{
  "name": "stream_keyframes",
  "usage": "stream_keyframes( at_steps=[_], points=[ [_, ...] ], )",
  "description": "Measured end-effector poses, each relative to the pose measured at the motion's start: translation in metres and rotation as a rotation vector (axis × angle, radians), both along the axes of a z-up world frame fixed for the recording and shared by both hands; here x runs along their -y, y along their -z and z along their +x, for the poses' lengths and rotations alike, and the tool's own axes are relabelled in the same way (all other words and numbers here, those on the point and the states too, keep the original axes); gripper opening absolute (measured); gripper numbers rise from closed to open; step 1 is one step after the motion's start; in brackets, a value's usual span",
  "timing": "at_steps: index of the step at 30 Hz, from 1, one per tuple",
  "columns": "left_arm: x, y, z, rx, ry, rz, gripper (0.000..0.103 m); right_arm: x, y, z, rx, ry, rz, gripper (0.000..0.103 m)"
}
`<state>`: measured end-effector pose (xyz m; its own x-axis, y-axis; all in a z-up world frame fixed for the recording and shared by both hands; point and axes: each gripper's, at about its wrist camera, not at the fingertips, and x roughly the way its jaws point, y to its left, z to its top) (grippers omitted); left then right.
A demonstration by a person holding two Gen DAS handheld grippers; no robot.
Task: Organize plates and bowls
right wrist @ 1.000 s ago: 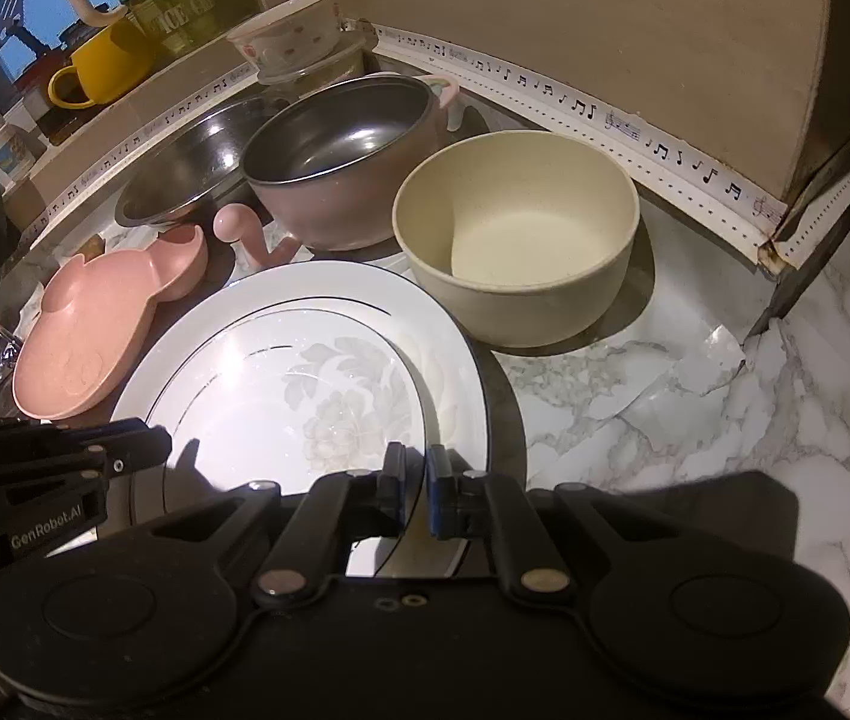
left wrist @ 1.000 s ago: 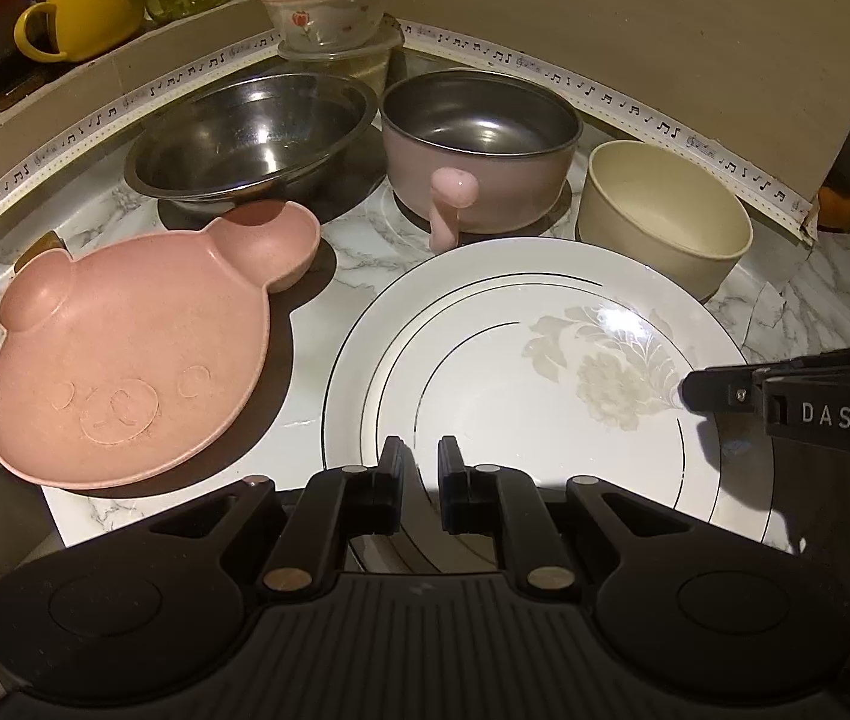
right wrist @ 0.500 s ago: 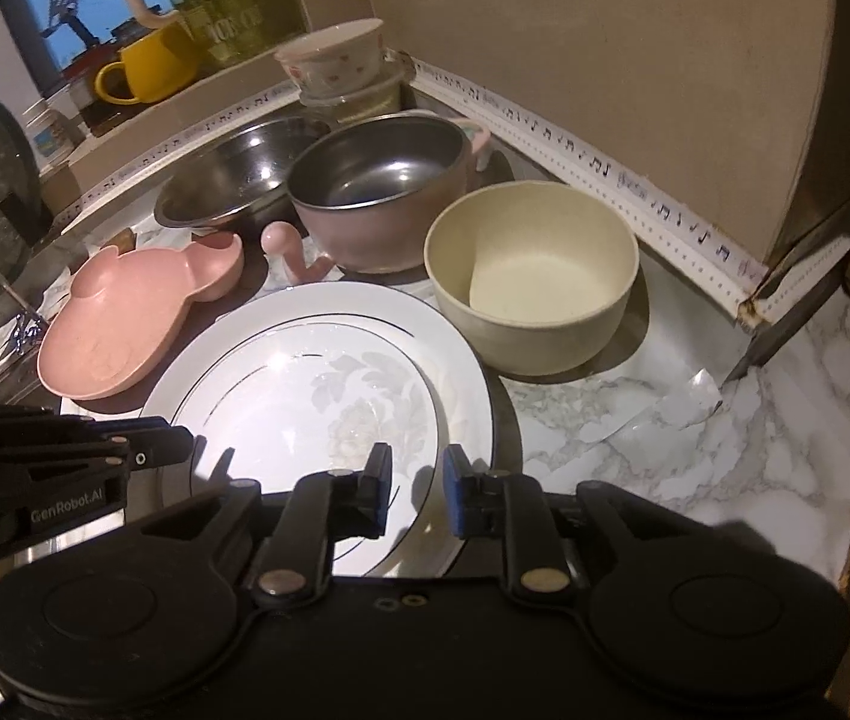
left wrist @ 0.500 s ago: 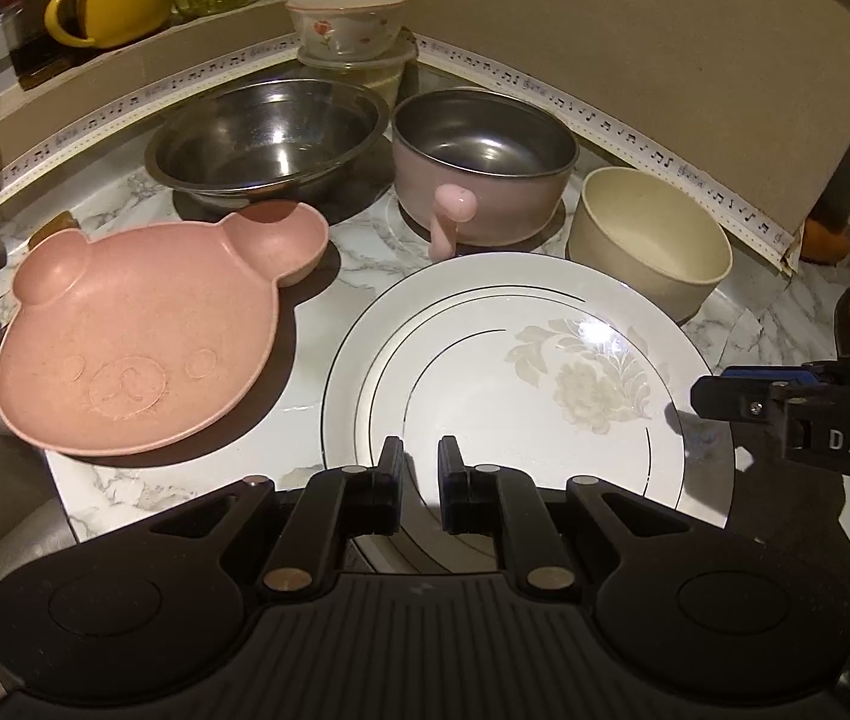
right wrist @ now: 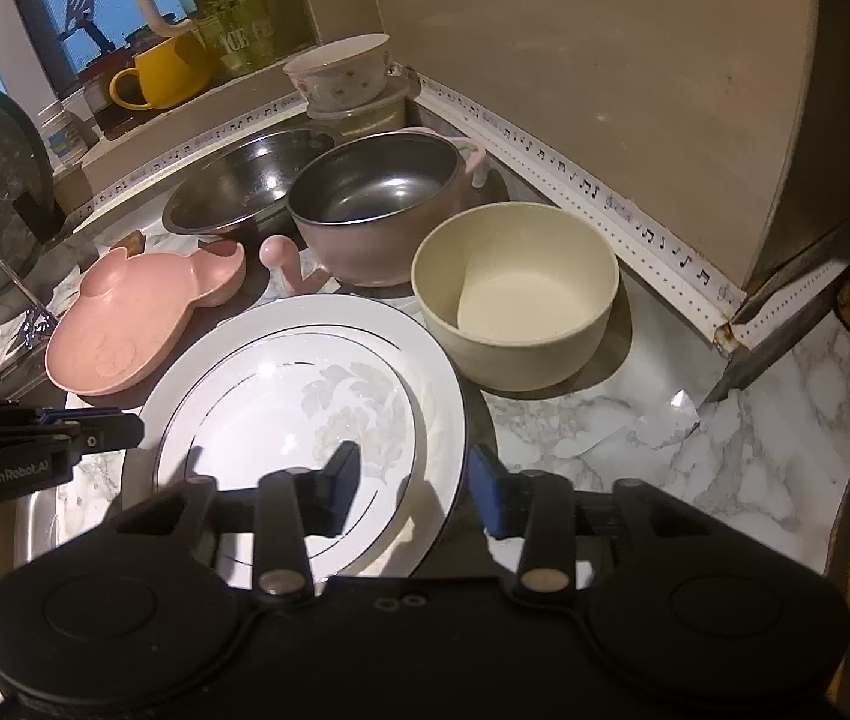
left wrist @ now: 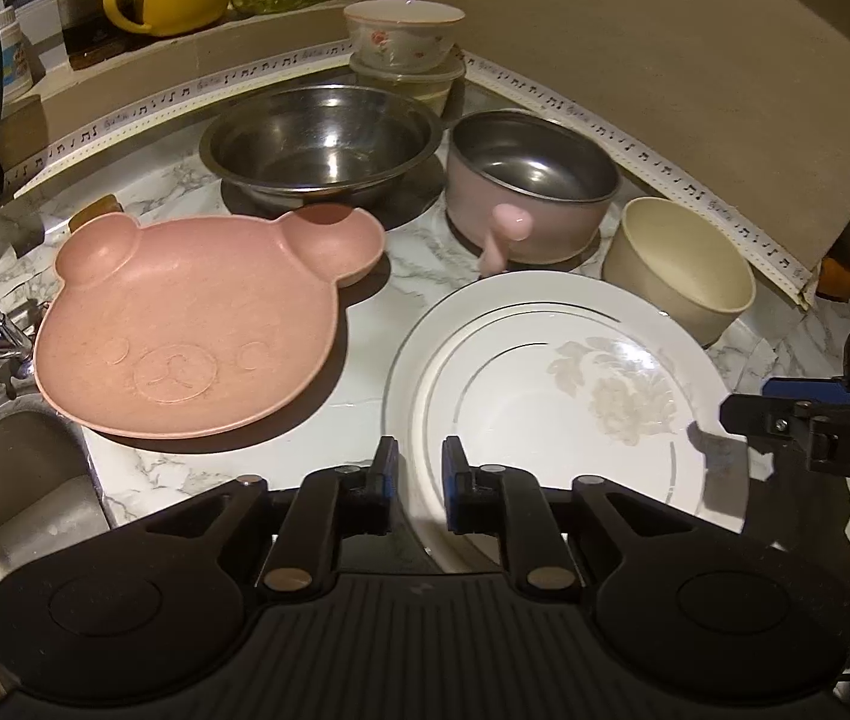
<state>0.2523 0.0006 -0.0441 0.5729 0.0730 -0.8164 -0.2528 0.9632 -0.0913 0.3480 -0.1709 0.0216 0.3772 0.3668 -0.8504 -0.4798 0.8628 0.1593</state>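
Your left gripper [left wrist: 419,468] fingers narrowly parted, right gripper [right wrist: 413,477] wide, both empty; white plate [right wrist: 281,384], bowls unsorted; nearly everything left.

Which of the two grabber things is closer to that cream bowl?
Right. The right gripper sits open over the white plate's near edge, just below the cream bowl. The left gripper is at the plate's far side, toward the sink.
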Motion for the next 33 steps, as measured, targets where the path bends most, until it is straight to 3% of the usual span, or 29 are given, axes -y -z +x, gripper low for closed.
stream_keyframes(
  at_steps=[2,4,6,7,9,14,21,26,33],
  points=[
    [-0.006,0.003,0.001,-0.005,0.002,-0.016,0.024,0.000,0.002,0.000,-0.001,0.001,-0.007,0.052],
    [-0.012,0.005,0.000,-0.004,0.003,-0.029,0.038,0.001,0.005,0.001,-0.010,0.015,-0.011,0.055],
    [-0.017,0.007,-0.002,0.010,-0.006,-0.027,0.073,0.002,0.007,0.003,-0.027,0.032,-0.008,0.059],
    [-0.019,0.007,-0.003,0.024,-0.015,-0.018,0.074,0.003,0.008,0.004,-0.034,0.038,-0.009,0.059],
    [-0.022,0.010,-0.002,0.021,-0.015,-0.026,0.074,0.003,0.012,0.006,-0.049,0.039,-0.019,0.059],
    [-0.027,0.020,0.003,0.003,0.012,-0.144,0.072,0.001,0.021,0.011,-0.084,0.044,-0.023,0.057],
    [-0.024,0.031,0.010,-0.045,0.033,-0.187,0.037,0.000,0.030,0.017,-0.142,0.044,-0.010,0.041],
    [-0.023,0.034,0.011,-0.057,0.035,-0.215,0.025,0.001,0.031,0.017,-0.161,0.033,0.006,0.027],
    [-0.020,0.031,0.007,-0.071,0.030,-0.186,0.025,0.000,0.030,0.014,-0.157,0.037,-0.001,0.026]
  ],
)
